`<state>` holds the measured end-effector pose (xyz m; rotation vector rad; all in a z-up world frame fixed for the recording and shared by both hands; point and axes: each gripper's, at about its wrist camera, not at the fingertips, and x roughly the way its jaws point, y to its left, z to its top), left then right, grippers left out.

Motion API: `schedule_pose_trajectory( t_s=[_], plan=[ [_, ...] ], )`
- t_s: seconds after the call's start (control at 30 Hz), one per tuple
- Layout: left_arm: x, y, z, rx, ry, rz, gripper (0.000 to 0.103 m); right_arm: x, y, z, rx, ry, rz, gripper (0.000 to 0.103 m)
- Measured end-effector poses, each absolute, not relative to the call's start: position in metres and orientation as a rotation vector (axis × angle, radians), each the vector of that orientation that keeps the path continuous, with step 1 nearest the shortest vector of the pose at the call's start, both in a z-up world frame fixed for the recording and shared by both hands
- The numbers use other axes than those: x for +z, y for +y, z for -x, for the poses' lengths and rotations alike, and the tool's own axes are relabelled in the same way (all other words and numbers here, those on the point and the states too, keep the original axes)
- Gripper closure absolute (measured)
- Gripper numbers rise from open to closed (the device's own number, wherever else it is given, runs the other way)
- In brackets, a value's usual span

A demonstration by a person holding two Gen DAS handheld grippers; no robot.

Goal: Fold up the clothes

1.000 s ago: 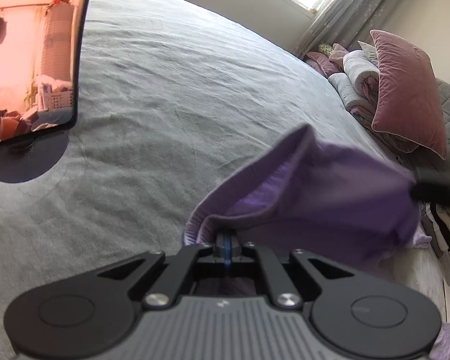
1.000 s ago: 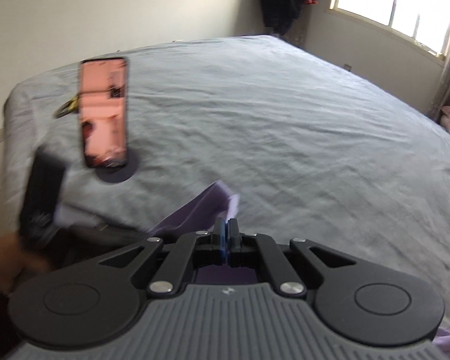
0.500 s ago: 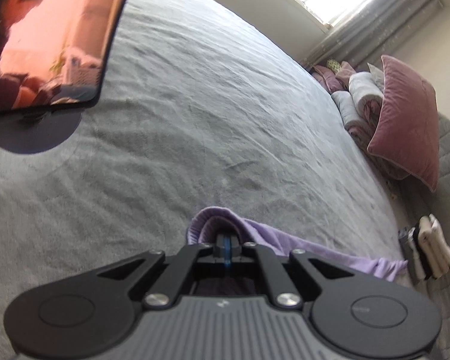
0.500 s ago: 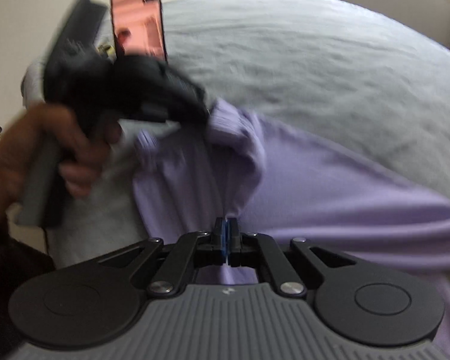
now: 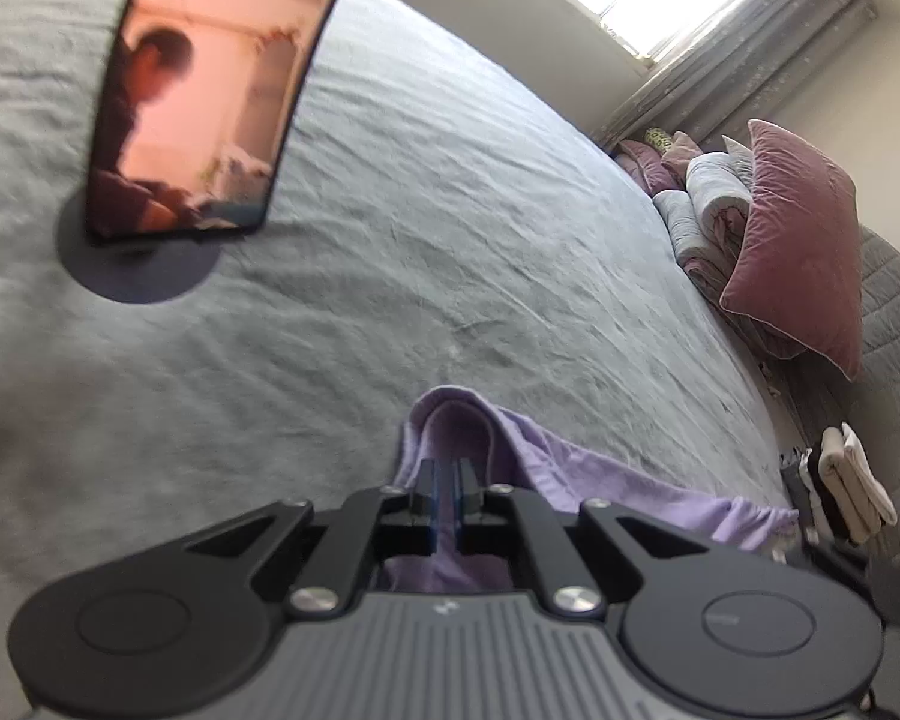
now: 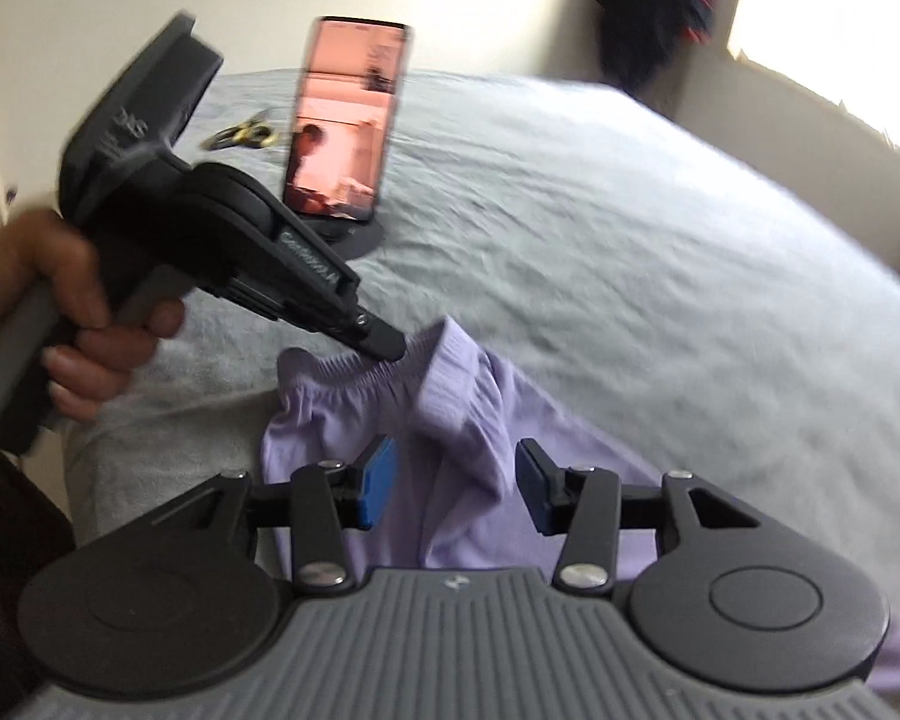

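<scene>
soft lilac cloth garment [image 6: 462,480], matt

The right gripper [image 6: 455,492] hangs over the lilac garment [image 6: 468,468], its blue-padded jaws spread wide with a raised fold of the cloth between them and neither pad touching it. The garment lies on the grey bedspread [image 6: 630,252]. At the garment's far gathered edge the left gripper [image 6: 384,343], held by a hand [image 6: 72,312], has its dark tip on the waistband; its jaws look closed on that edge. Beyond the garment a phone [image 6: 345,120] stands upright on a round base, with scissors [image 6: 243,133] lying left of the phone.
</scene>
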<state>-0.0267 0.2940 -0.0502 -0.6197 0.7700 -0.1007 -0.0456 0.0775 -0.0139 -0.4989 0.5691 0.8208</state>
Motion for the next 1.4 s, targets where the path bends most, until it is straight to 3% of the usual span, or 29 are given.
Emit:
schedule_pose_trajectory(
  t_s=[0.1, 0.23, 0.3, 0.33, 0.53, 0.73, 0.93, 1.1, 1.2, 1.4],
  plan=[
    [-0.049, 0.298, 0.034, -0.102, 0.775, 0.603, 0.100, -0.020, 0.090, 0.047, 0.848, 0.524, 0.590, 0.055],
    [-0.050, 0.304, 0.040, -0.104, 0.791, 0.587, 0.100, -0.037, 0.104, 0.041, 0.833, 0.500, 0.707, 0.064],
    [-0.050, 0.307, 0.043, -0.105, 0.800, 0.579, 0.100, -0.044, 0.108, 0.036, 0.816, 0.501, 0.743, 0.076],
    [-0.051, 0.309, 0.044, -0.104, 0.803, 0.574, 0.100, -0.047, 0.110, 0.034, 0.807, 0.506, 0.755, 0.092],
    [-0.048, 0.315, 0.049, -0.083, 0.792, 0.558, 0.100, -0.024, 0.105, 0.020, 0.854, 0.637, 0.498, 0.095],
    [-0.046, 0.321, 0.051, -0.055, 0.776, 0.564, 0.100, -0.011, 0.121, 0.022, 0.946, 0.730, 0.343, 0.095],
    [-0.044, 0.321, 0.053, -0.052, 0.766, 0.553, 0.100, -0.036, 0.150, 0.024, 0.931, 0.792, 0.366, 0.094],
    [-0.037, 0.320, 0.055, -0.070, 0.726, 0.559, 0.100, -0.043, 0.146, 0.027, 0.907, 0.804, 0.343, 0.085],
    [-0.034, 0.317, 0.056, -0.082, 0.708, 0.555, 0.100, -0.037, 0.134, 0.026, 0.904, 0.813, 0.293, 0.059],
    [-0.025, 0.303, 0.058, -0.101, 0.652, 0.501, 0.095, -0.023, 0.100, 0.023, 0.860, 0.805, 0.222, 0.056]
  ],
)
